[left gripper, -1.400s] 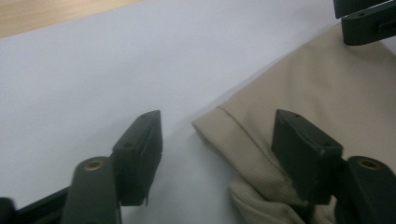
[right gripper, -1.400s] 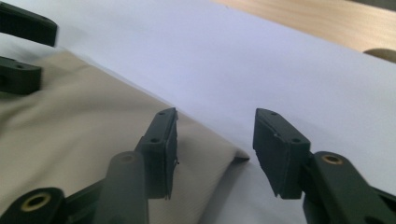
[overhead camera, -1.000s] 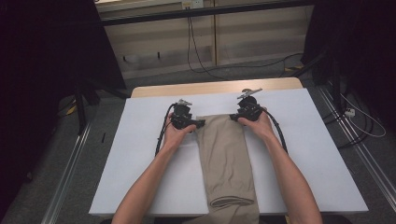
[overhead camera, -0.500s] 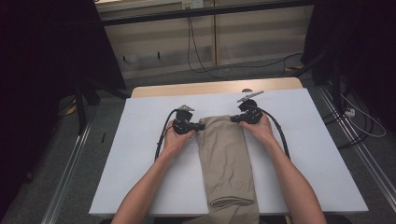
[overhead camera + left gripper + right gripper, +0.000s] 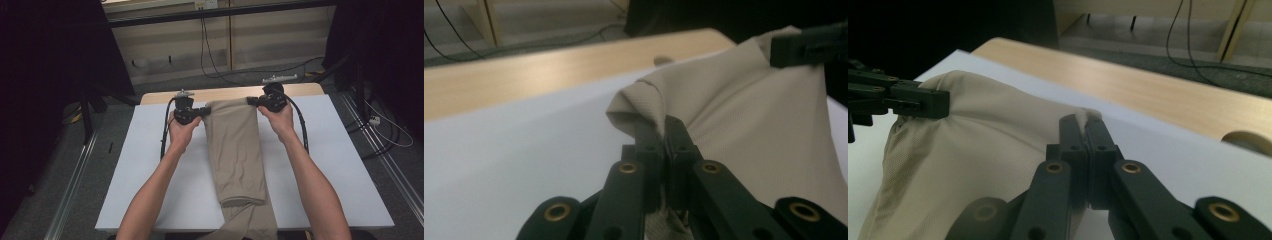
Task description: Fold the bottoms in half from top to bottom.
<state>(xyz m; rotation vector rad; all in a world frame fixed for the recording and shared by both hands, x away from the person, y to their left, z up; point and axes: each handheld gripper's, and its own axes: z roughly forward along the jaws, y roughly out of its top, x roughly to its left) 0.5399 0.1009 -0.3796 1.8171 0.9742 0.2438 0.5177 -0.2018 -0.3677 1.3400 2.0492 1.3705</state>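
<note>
A beige pair of trousers (image 5: 235, 150) lies lengthwise on the white table top (image 5: 150, 170), folded into a long strip, its near end hanging over the front edge. My left gripper (image 5: 202, 112) is shut on the far left corner of the cloth (image 5: 639, 102). My right gripper (image 5: 252, 102) is shut on the far right corner (image 5: 1088, 116). Both corners are raised slightly off the table near its far edge. In the left gripper view the right gripper's jaws show at the upper right, pinching the cloth. In the right gripper view the left gripper's jaws show at the left.
A bare wooden strip (image 5: 225, 93) runs along the table's far edge. Cables (image 5: 220, 60) lie on the floor beyond it. A metal rail (image 5: 75, 180) runs along the table's left side and another (image 5: 380, 165) along its right. White table shows on both sides of the trousers.
Both grippers have moved away from the person toward the far edge, drawing the trousers' far end along with them and stretching the cloth out.
</note>
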